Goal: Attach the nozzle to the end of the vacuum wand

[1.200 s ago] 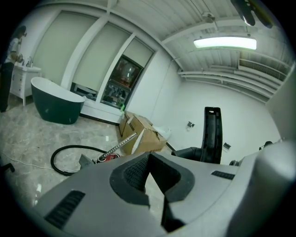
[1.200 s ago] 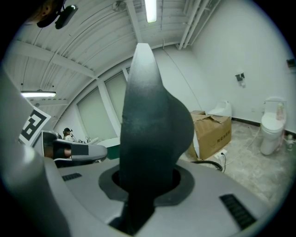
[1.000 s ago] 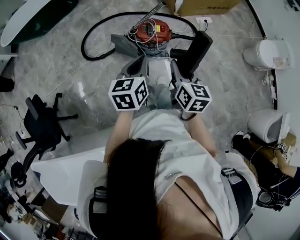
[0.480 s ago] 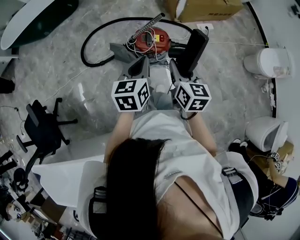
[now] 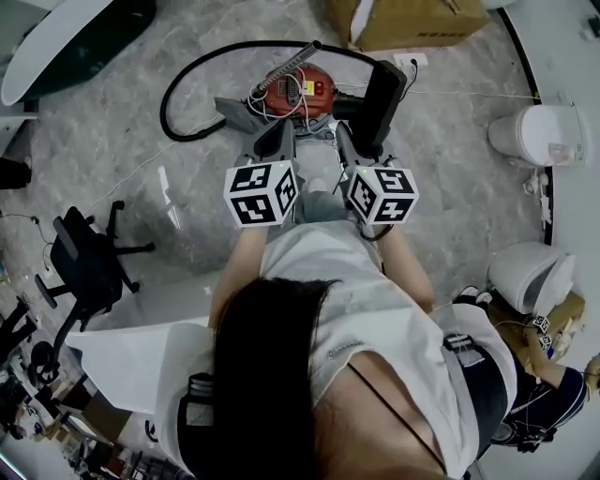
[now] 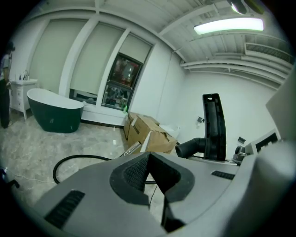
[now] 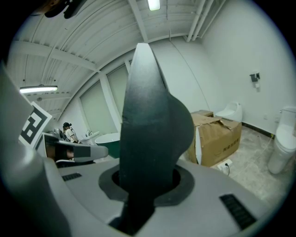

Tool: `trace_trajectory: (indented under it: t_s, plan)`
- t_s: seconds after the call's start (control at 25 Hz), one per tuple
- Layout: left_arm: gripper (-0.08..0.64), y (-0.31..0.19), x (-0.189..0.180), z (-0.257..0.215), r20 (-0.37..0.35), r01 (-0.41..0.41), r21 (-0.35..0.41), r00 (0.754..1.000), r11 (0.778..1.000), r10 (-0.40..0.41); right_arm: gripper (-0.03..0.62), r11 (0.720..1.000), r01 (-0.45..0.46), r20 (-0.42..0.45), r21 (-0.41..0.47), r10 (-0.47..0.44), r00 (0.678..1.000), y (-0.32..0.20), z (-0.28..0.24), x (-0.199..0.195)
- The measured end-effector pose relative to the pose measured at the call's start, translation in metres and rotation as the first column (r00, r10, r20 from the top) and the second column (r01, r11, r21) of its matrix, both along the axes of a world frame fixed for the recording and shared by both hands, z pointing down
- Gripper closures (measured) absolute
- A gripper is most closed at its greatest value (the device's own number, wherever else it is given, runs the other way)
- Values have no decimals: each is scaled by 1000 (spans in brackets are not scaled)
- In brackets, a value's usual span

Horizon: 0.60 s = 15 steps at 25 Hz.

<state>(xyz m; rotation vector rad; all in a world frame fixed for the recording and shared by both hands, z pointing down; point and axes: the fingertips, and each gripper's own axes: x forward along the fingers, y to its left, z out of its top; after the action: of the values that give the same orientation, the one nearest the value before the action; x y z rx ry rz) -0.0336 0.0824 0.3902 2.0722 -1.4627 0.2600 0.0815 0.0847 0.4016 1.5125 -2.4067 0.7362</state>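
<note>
Marble floor [image 5: 112, 122] underfoot; right gripper [image 7: 145, 185] jaws clamp the stiff, probably light nozzle [image 7: 152, 125] by its narrow end; left gripper [image 6: 150, 178] jaws closed, empty.

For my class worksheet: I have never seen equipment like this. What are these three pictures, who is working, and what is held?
No robot: a person carries two two-jawed tools, each bearing a cube with square markers. One picture looks down from the person's head; the other two ride on the tools. On the floor stand a red vacuum cleaner with its black hose, and a cardboard box. The right tool grips the black nozzle; the left tool is shut, empty.
</note>
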Motion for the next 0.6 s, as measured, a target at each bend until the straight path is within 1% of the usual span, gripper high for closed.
trace_trajectory:
  t_s: [0.08,0.16,0.28,0.36,0.6]
  plan:
    - [558,-6,3,3,35,2,5,999,1000,-3,502,1000,20,-4,-15,-20,1000,-6,8,1]
    - [558,-11,5,6,55,1,5,999,1000,-1,502,999,32,-9,-32,-32,999,-11,16,2]
    - [558,-17,7,8,53,5,0,999,1000,-5,502,999,29,-10,-40,-29,1000,-15,22,5]
    - [558,-20,8,10,56,10,-7,998,1000,-10,502,998,38,-28,-41,-39,999,-17,26,5]
    - [558,-26,10,10,56,20,-11,998,1000,-19,502,998,48,-36,-39,-50,998,-25,26,7]
